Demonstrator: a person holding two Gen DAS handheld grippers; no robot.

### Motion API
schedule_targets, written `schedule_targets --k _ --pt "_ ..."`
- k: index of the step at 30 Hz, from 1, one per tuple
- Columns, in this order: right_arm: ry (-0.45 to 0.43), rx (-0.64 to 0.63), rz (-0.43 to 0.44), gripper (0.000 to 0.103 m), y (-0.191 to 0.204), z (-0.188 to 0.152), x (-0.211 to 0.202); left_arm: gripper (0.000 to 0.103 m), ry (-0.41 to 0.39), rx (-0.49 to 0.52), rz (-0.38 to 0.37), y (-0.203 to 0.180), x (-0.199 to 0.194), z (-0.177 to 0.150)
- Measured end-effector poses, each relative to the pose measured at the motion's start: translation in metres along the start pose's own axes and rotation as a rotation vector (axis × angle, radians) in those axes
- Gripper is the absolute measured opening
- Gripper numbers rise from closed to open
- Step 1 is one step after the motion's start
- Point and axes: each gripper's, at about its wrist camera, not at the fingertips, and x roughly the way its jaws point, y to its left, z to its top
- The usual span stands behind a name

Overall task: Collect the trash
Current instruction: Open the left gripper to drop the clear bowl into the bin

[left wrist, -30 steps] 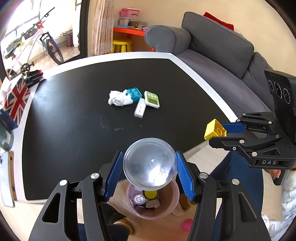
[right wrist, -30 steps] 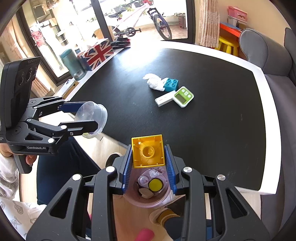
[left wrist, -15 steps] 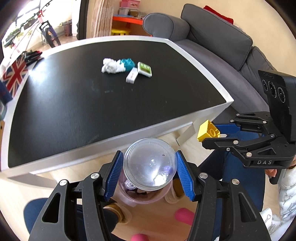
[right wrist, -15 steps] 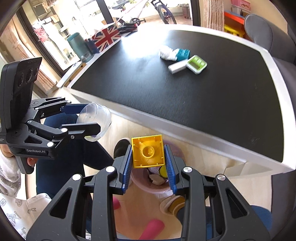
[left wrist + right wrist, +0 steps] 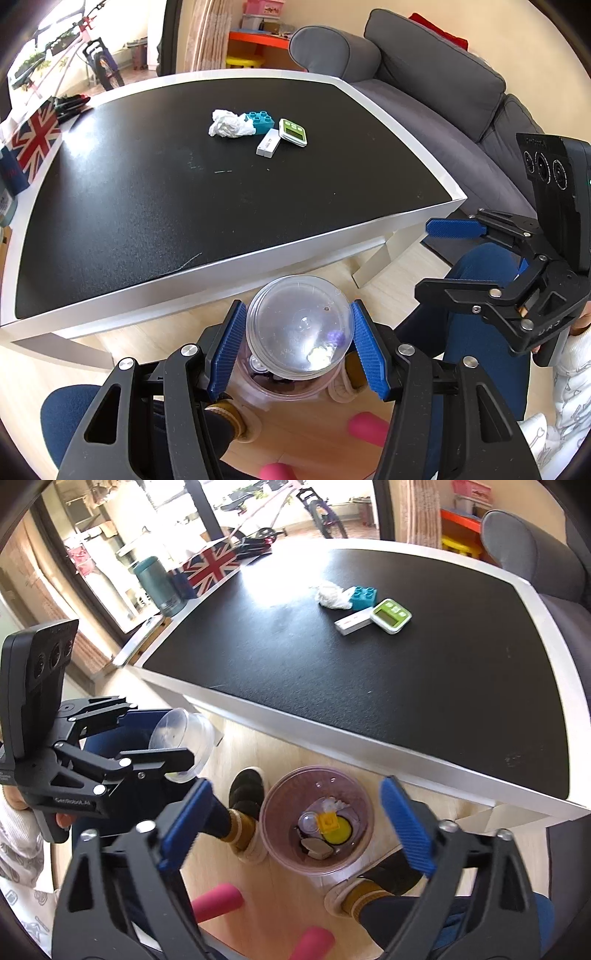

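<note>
Yellow brick [image 5: 330,822] in bin [image 5: 275,843], below just-opened right gripper [image 5: 295,825] jaws.

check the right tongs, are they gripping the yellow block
No, the right tongs stand wide open with nothing between them, and the yellow block lies inside the bin on the floor.

"GenRobot.AI" on left gripper [image 5: 186,753]

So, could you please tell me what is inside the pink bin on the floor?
The pink bin holds a yellow brick lying on a yellow disc, a small clear lid, a beige piece and some white paper. Anything beneath these is covered.
</note>
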Motion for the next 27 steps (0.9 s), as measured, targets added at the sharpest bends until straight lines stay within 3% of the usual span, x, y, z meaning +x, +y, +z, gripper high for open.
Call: schedule_targets --k 24,25,27 --pt "0.012 0.061 -0.044 0.097 -0.018 -0.003 -0.01 0.057 0.025 0.032 -0.033 -0.014 0.015 0.003" --pt "0.01 0.062 -0.044 0.097 -0.018 -0.003 -0.011 0.058 0.023 0.033 -0.034 -0.014 0.015 0.004" --pt "0.007 0.065 -0.046 0.097 -0.019 -0.003 -0.012 0.077 0.018 0.035 -0.026 -0.015 0.014 0.005"
